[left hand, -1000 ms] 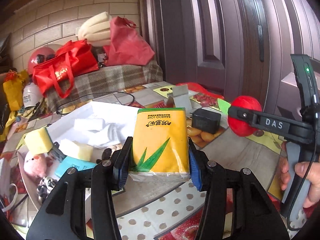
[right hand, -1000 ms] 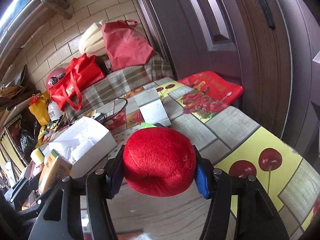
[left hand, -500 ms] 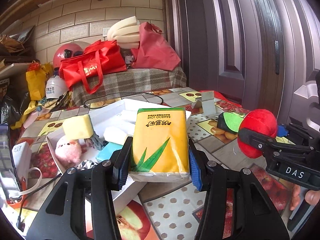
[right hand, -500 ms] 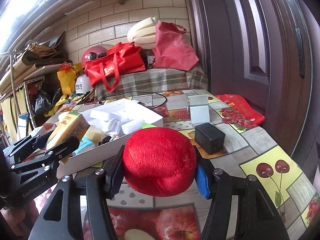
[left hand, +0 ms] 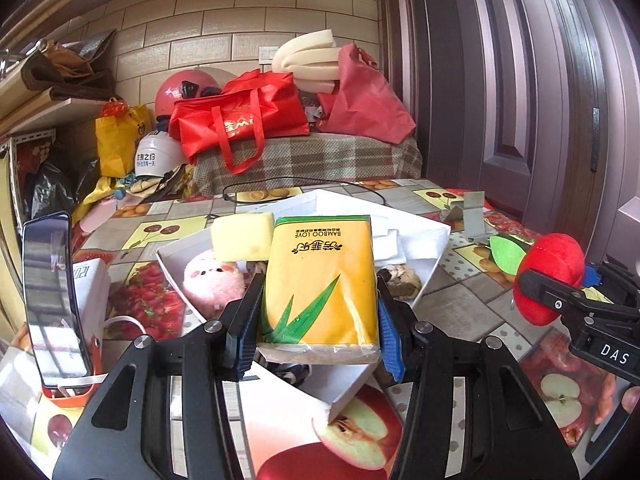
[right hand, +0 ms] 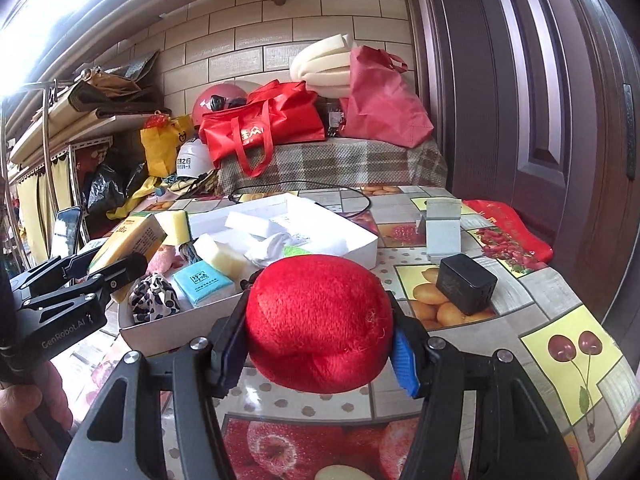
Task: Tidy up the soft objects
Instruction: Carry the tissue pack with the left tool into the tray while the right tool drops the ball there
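My left gripper (left hand: 316, 340) is shut on a yellow tissue pack (left hand: 320, 284) and holds it above the near corner of a white box (left hand: 424, 232). My right gripper (right hand: 320, 350) is shut on a red plush apple (right hand: 320, 320), held above the table just in front of the white box (right hand: 352, 236). The box holds a pink plush (left hand: 212, 280), yellow sponges (right hand: 220, 254), a blue packet (right hand: 202, 280), a leopard-print cloth (right hand: 154, 296) and white foam pieces (right hand: 248, 224). The plush apple also shows at the right of the left wrist view (left hand: 552, 276).
A black adapter (right hand: 466, 284) and a grey stand (right hand: 442, 232) sit on the fruit-print tablecloth (right hand: 568, 340) right of the box. A phone (left hand: 52, 296) stands at the left. Red bags (right hand: 260, 124) and foam rolls (right hand: 324, 64) lie on a plaid bench behind. A dark door (right hand: 540, 80) is at the right.
Both grippers swung left with their loads. The tissue pack now hangs over the box's near corner, and the plush apple has come closer to the box front.
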{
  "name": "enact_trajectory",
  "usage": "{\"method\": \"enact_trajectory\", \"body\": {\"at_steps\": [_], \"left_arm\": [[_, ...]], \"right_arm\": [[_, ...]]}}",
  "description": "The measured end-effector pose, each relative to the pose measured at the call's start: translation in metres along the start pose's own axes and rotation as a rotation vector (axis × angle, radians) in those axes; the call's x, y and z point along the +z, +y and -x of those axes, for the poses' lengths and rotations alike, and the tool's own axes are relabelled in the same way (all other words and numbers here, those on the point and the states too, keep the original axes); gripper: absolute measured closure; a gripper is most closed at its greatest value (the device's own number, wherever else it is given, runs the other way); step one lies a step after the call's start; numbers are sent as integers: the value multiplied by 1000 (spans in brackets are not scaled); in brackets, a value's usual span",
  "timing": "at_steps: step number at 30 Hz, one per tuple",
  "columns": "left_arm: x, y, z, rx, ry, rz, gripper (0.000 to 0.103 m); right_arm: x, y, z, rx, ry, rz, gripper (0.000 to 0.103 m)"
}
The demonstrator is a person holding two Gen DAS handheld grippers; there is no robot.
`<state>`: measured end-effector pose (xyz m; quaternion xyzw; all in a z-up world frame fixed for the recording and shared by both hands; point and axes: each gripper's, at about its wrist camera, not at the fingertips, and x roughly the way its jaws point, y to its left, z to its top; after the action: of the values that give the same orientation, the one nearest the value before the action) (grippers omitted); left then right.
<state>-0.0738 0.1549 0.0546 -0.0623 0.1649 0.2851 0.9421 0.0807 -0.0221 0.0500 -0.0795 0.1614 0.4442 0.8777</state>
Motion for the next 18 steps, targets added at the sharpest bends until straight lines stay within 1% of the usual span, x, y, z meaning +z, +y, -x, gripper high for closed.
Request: {"method": "enact_trajectory", "body": {"at_steps": [7, 18], "left_arm": [[0, 24, -10, 35, 31, 56, 53], [6, 42, -24, 69, 35, 73, 53]], "right_arm": [[4, 18, -12, 24, 2, 24, 42], [12, 44, -31, 53, -20, 61, 42]]}}
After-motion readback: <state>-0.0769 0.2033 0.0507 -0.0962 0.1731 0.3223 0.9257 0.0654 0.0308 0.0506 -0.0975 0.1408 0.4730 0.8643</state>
